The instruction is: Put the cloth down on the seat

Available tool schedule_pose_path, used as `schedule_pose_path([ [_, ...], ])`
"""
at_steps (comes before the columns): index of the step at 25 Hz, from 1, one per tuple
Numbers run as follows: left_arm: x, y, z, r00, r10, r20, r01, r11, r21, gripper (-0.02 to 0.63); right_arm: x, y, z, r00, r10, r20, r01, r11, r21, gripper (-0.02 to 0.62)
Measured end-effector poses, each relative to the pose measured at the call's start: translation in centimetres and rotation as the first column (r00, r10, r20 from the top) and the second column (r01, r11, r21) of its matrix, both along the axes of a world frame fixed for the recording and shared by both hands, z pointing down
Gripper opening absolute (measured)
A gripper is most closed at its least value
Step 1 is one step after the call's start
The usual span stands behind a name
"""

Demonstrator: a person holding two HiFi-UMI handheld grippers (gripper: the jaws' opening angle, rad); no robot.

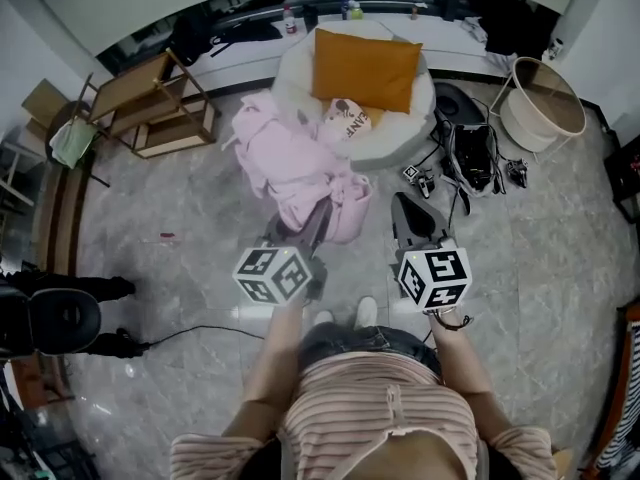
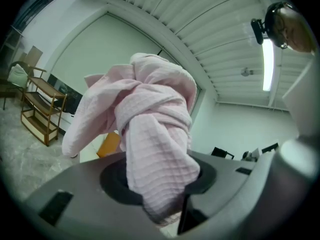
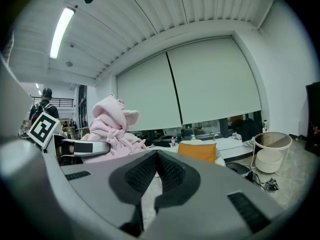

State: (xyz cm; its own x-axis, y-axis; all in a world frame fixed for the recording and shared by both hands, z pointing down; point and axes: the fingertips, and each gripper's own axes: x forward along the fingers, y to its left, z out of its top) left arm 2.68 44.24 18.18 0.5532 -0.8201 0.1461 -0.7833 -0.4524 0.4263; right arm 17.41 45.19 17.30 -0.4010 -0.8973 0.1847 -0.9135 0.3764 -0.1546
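Observation:
A bunched pink cloth (image 1: 290,158) hangs in the air in front of me, in the grip of my left gripper (image 1: 322,218). In the left gripper view the cloth (image 2: 150,114) is pinched between the jaws of the left gripper (image 2: 160,184) and bulges above them. Beyond it stands the seat (image 1: 420,108), a round white floor chair with an orange cushion (image 1: 365,68) against its back. My right gripper (image 1: 405,208) floats to the right of the cloth, apart from it. Seen in its own view, the right gripper (image 3: 157,171) has its pads together with nothing between; the cloth (image 3: 112,124) shows at left.
A wooden rack (image 1: 150,103) stands at the left, a round white basket (image 1: 545,103) at the right. Black gear and cables (image 1: 470,158) lie on the floor right of the seat. A small patterned item (image 1: 348,120) lies on the seat. A black wheeled stand (image 1: 60,318) is near my left.

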Motion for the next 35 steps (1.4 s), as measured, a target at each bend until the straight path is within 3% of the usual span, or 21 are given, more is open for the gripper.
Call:
schedule_pose_path([
  [9,0.5,-1.2,0.5,0.999,-0.016,0.036,0.016,1.000,0.006,0.181,1.7,-1.7,0.5,0.999,0.020,0.035,-0.019,1.000,-0.017,0.008],
  [13,2.5,-2.5,-0.4,0.998,-0.026,0.059,0.026,1.000,0.001,0.181,4.1,-3.2,0.1,0.998,0.020,0.055,-0.018,0.999,-0.036,0.008],
  [21,2.7,-4.9,-1.3,0.997,-0.056,0.058,0.056,0.998,0.002,0.181,5.1,-5.0,0.6,0.997,-0.010,0.078,0.015,0.998,-0.060,0.008],
  [35,1.5,-13.3,-1.2,0.993,-0.113,0.029,0.112,0.994,0.008,0.180,6.0,-12.3,1.6,0.996,0.016,0.084,-0.010,0.997,-0.076,0.008],
])
